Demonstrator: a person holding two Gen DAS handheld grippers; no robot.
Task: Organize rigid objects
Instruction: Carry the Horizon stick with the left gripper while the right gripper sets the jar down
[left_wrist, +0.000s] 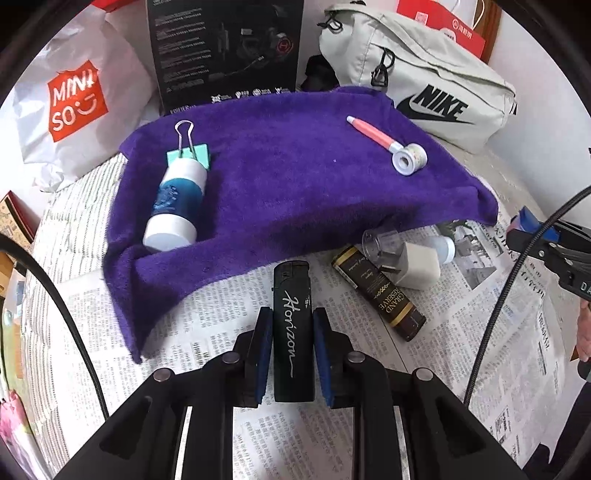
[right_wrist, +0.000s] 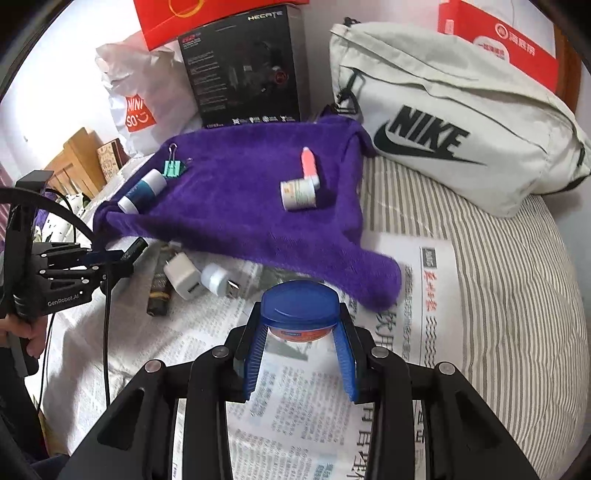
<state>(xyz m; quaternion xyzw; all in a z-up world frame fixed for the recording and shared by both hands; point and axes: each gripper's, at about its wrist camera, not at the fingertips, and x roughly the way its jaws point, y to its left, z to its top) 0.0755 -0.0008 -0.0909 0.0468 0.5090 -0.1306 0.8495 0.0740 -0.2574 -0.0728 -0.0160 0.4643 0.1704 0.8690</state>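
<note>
Left gripper (left_wrist: 291, 354) pinches a black lighter (left_wrist: 291, 332) lengthwise between its blue pads, script label facing up, lifted just over the newspaper (left_wrist: 229, 317); a grip along the long flat sides likely keeps it from twisting. Right gripper (right_wrist: 300, 325) clamps a blue-lidded jar (right_wrist: 300, 308), fingers bearing on the rim of the lid at roughly 9 and 3 o'clock, the jar hanging low above the paper. From the left wrist view, at 2 o'clock of the lighter: a dark brown tube (left_wrist: 378, 291) lying flat, touching a white charger plug (left_wrist: 421, 266), with a small clear-capped bottle (left_wrist: 441, 249) just behind. These look unsorted as yet. Farther, at 12 o'clock, the purple towel (left_wrist: 288, 177) is spread as what seems the collecting surface. On it, at 10 o'clock, a white-and-blue bottle (left_wrist: 175, 206) lies against a teal binder clip (left_wrist: 188, 155); at 1 o'clock, a pink-handled tape roller (left_wrist: 388, 144), well apart from those. Judgement: both held items are bound for the towel's bare middle. Beyond: a black box (left_wrist: 225, 51), Miniso bag (left_wrist: 77, 103), Nike bag (left_wrist: 424, 85).
</note>
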